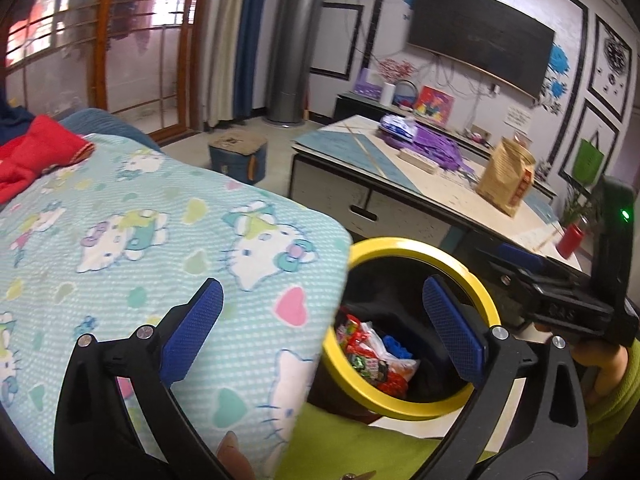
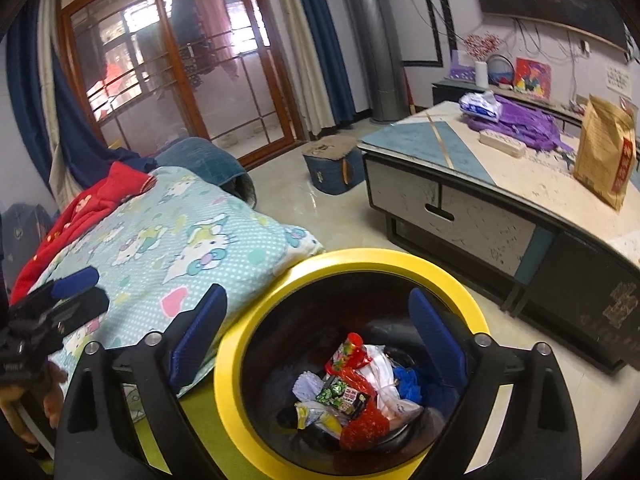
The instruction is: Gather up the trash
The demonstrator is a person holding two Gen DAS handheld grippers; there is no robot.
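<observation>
A round bin with a yellow rim [image 2: 352,258] and a black inside stands on the floor below both grippers. Several crumpled wrappers and bags [image 2: 352,392] lie at its bottom, red, white, blue and yellow. My right gripper [image 2: 316,292] hangs open above the bin's mouth with nothing between its blue pads. My left gripper [image 1: 320,284] is open and empty too. Its left finger is over the blanket and its right finger over the bin rim [image 1: 416,242]. The same wrappers [image 1: 372,356] show inside the bin in the left wrist view.
A cartoon-cat blanket [image 1: 160,220] covers the seat left of the bin, with a red garment [image 2: 100,196] behind it. A low coffee table [image 2: 460,208] stands to the right, bearing a brown paper bag [image 2: 608,156] and purple cloth [image 2: 528,124]. A blue stool [image 2: 332,168] sits farther off on the floor.
</observation>
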